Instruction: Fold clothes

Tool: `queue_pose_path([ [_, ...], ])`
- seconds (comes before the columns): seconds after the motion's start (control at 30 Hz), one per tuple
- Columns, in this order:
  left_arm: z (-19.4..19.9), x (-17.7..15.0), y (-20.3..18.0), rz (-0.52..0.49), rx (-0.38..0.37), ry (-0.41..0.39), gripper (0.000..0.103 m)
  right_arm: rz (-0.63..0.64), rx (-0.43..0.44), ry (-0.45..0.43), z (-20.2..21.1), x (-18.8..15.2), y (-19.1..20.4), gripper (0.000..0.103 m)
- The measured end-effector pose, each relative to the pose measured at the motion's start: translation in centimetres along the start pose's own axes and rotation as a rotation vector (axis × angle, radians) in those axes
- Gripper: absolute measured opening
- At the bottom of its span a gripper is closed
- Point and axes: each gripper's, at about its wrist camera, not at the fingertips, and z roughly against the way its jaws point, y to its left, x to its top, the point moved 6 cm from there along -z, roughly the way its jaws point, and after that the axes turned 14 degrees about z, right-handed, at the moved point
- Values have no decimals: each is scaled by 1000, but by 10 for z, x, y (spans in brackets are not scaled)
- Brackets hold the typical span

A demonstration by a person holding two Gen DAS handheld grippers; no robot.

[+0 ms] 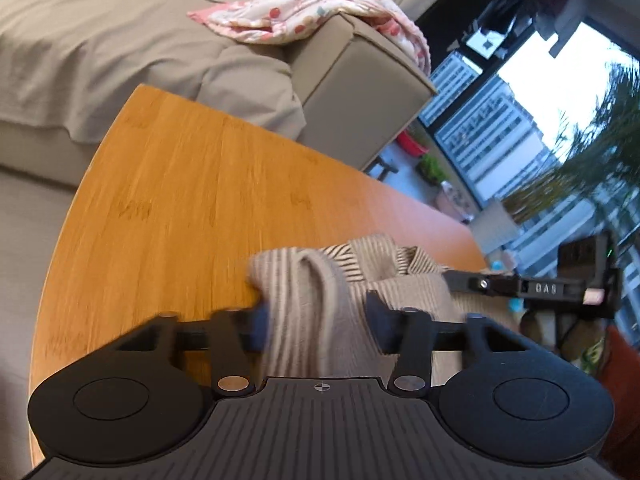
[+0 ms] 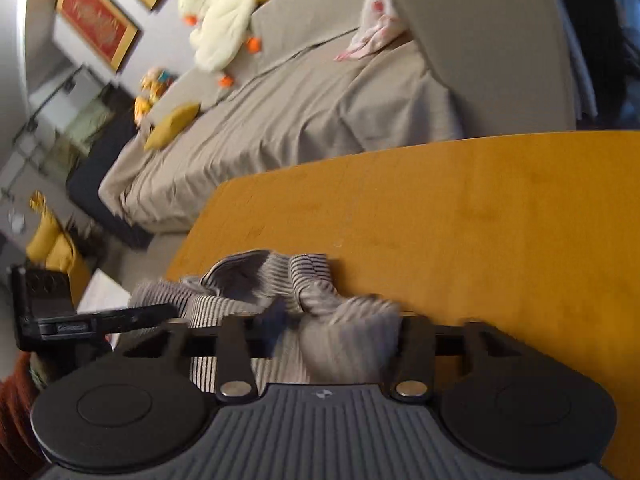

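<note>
Both tongs are clamped on the same striped garment [image 1: 320, 292]: the left gripper [image 1: 316, 320] pinches a bunched fold between its pads, and the right gripper [image 2: 340, 328] grips another bunch. Between them the cloth lies crumpled on the near edge of the wooden table [image 1: 180, 184], each gripper showing at the other's side.

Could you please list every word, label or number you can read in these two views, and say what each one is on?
"DAS": white letters, slightly soft, on the black right gripper, seen from the left wrist.
Pale label on the black left gripper, seen from the right wrist: too blurred to read.
Gold markings in the red framed pictures: too blurred to read.
</note>
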Motion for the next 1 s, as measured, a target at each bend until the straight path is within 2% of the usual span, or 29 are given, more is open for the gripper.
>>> queue_pose_path([
  [0.1,13,-3,-5,-6,14,-13,30,78,-43,-26,16,1,17,17],
  [0.27,80,-21,-43,-105,-54,-99,29,195,-22,-143,102,5,70,16],
  [0.33,105,-39,-56,-151,-62,-114,30,266,-18,-163,131,-7,99,16],
  [0.47,140,-89,-62,-240,-41,-109,32,419,-51,-153,167,-53,151,16],
  [0.67,171,-157,-49,-283,36,-96,36,634,-132,-79,178,-131,206,15],
  [0.8,186,-190,-44,-310,106,-100,41,658,-141,-21,184,-177,223,15],
  [0.9,201,-211,-38,-299,122,-92,45,660,-147,20,193,-209,230,15],
  [0.97,210,-220,-33,-279,127,-97,57,652,-153,34,203,-225,231,16],
  [1.0,215,-223,-30,-263,122,-98,59,645,-154,37,210,-232,230,17],
])
